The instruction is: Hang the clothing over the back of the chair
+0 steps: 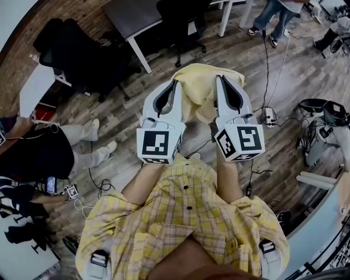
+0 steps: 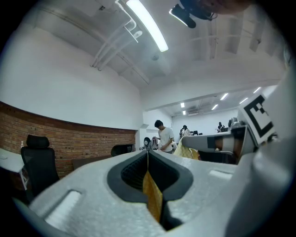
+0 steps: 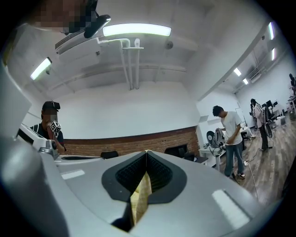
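A yellow garment (image 1: 199, 90) hangs bunched between my two grippers, held up in front of me over the wooden floor. My left gripper (image 1: 175, 83) is shut on one edge of it; a yellow fold (image 2: 152, 194) sits pinched between its jaws (image 2: 148, 155). On the other edge my right gripper (image 1: 219, 79) is shut too, with yellow cloth (image 3: 140, 196) caught in its jaws (image 3: 146, 155). Both point level, side by side. A black office chair (image 1: 82, 54) stands ahead to the left, and a second one (image 1: 183, 24) sits beyond the desk.
A dark desk (image 1: 131, 19) with white legs stands ahead. A person (image 1: 38, 153) sits at the left, and others stand at the far right (image 1: 276, 16). Cables and a power strip (image 1: 268, 116) lie on the floor, with equipment (image 1: 322, 126) at the right.
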The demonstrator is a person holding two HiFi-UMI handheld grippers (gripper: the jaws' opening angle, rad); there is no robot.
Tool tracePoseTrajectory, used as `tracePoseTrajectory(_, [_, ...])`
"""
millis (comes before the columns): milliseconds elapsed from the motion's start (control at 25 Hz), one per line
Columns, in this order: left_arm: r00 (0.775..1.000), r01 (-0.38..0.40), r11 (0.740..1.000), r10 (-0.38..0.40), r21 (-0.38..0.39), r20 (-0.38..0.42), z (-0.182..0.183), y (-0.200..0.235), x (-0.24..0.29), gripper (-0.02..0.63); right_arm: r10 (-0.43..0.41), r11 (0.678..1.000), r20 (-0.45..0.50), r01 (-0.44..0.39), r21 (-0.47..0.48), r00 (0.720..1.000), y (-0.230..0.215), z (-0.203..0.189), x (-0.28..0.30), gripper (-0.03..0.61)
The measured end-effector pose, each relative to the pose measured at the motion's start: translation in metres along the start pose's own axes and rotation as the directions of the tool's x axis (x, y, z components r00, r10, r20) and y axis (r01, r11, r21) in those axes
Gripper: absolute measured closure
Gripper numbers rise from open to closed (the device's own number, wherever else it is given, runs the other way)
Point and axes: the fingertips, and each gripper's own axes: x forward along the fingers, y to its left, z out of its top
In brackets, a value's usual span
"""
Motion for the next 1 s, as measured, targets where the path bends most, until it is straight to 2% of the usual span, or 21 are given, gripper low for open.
tracePoseTrajectory(240, [1.000,0.010,1.000,-0.010,-0.020,-0.008,-0.006,-0.004,0.017,0.604,-0.013,1.000,-0.012,0.013,-0.007,1.000,-0.013,-0.005,0.005,0.574])
tracePoseTrajectory(480, [1.000,0.024,1.000,-0.024,-0.019,-0.007,-0.014,-0.001,0.053,0.604,-0.023,0.999,-0.029,0.023,-0.023,0.999,-0.041,-0.012,0.033,0.572])
tracePoseTrajectory(680, [1.000,0.015,0.999,-0.014,-0.030,0.014,-0.010,0.013,0.101,0.604,-0.004,0.999,-0.025,0.003,-0.039,1.000,-0.064,-0.006,0.074,0.574])
tracePoseTrajectory(1000, [0.999,-0.012,0.999,0.014,-0.046,0.035,0.002,0.058,0.202,0.604,0.018,0.997,-0.016,-0.019,-0.071,1.000,-0.112,0.009,0.173,0.574])
